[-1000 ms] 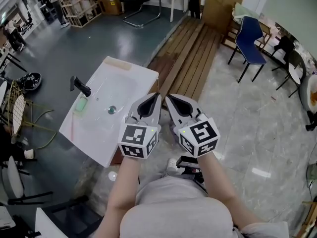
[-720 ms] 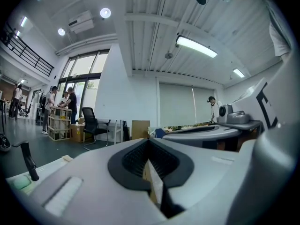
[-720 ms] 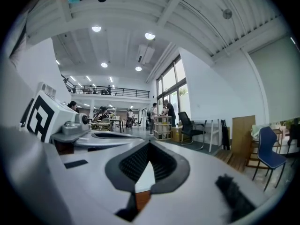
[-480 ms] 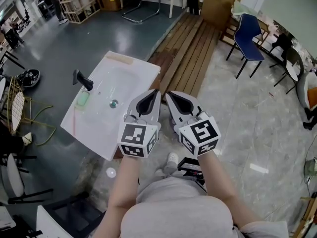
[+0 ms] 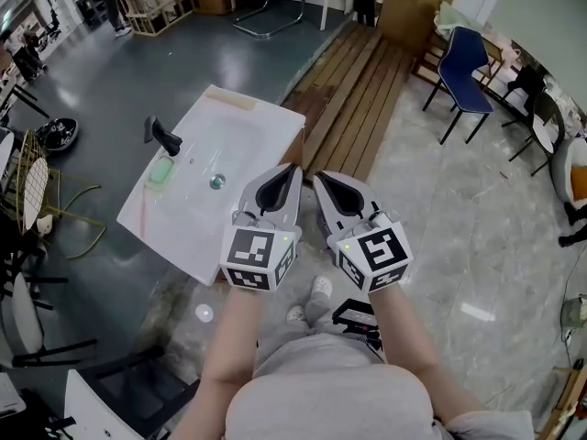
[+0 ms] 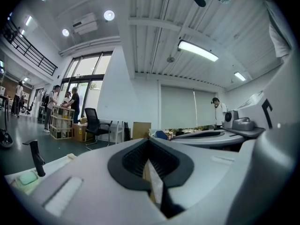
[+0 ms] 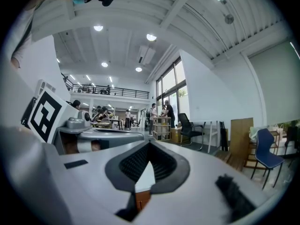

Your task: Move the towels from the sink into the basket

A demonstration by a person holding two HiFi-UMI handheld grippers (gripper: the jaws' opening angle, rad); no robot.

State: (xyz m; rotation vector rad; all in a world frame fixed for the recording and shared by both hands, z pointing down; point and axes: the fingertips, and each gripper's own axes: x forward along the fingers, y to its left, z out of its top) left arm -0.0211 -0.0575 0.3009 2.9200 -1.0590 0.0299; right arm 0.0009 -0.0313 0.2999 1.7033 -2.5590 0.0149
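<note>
Both claws are closed on nothing. The left claw (image 5: 292, 169) and the right claw (image 5: 318, 178) ride level and side by side, and each gripper view shows the black pads meeting with no cloth between them. Over the last second they have kept that pairing while the person stepped along. A shoe (image 5: 319, 289) now shows below and behind the claws, and the sink (image 5: 188, 246) has shifted a little in the head view. It lies just left of and ahead of the left claw.

The sink's drain (image 5: 216, 181) sits left of the left claw. A green pad (image 5: 162, 170) and the black tap (image 5: 163, 137) lie further left.

No towel shows in the bowl or in any view. I can pick out no sure basket either; a wire frame (image 5: 32, 195) well off to the left is too unclear to call.

My judgement is that the bare bowl suits towels already moved as well as towels simply out of sight, so the walk alone doesn't settle the stage.

Ahead of the claws lie wooden planks (image 5: 358, 108), with a blue chair (image 5: 463, 62) farther off to the right.
</note>
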